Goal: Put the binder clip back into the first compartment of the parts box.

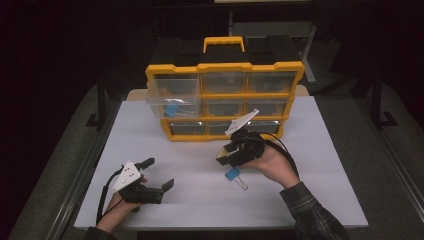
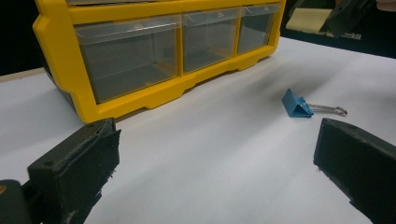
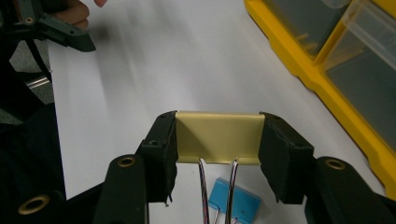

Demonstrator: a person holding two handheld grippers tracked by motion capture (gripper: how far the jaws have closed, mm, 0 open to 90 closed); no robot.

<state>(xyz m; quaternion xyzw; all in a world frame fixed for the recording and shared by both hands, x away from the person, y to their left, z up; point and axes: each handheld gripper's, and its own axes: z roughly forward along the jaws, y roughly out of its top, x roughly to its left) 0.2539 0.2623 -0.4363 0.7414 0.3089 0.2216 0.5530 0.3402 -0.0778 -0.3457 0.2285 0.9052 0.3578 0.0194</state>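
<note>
L gripper (image 1: 159, 173) sits low near the table's front-left corner, jaws wide apart w/ nothing between them, pointing right and a bit forward; L hand (image 1: 122, 202) grips it from behind, forearm coming in from the bottom edge. R gripper (image 1: 226, 155) is up off the surface at centre, tilted down-left, jaws clamped on a yellow binder clip (image 3: 218, 136). R hand (image 1: 272, 162) wraps its body, plaid sleeve (image 1: 312, 212) trailing to bottom right.
</note>
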